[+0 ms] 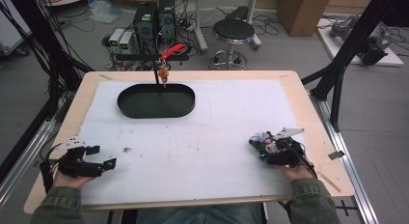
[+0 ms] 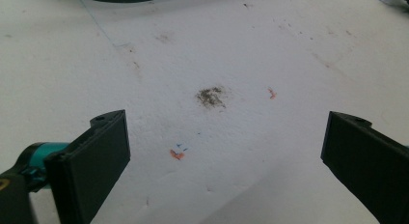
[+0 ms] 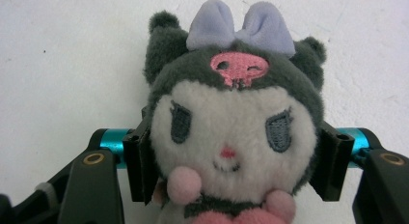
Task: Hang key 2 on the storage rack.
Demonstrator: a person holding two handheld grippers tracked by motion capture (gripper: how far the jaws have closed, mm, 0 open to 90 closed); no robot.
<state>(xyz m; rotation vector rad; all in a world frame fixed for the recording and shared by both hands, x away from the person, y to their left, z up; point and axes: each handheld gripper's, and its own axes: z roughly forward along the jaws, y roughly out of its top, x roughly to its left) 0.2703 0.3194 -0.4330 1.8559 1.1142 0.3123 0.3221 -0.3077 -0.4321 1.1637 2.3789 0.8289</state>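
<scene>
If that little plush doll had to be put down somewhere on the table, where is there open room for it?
The widest bare stretch is the white mat between the left gripper and the right gripper, which clamps the plush doll, below the black tray. The mat right of the tray is bare too. The hanging hook crowds the tray's far rim.

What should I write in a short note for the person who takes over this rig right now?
Right gripper: shut on the plush toy, jaws pressing both sides of its head, at the near right of the white mat.
Left gripper: open, empty, low over the mat at the near left.
Black oval tray: at the far side, nothing seen in it.
Done: toy gripped.
Left: probably carry the toy to the tray and release it there.
</scene>
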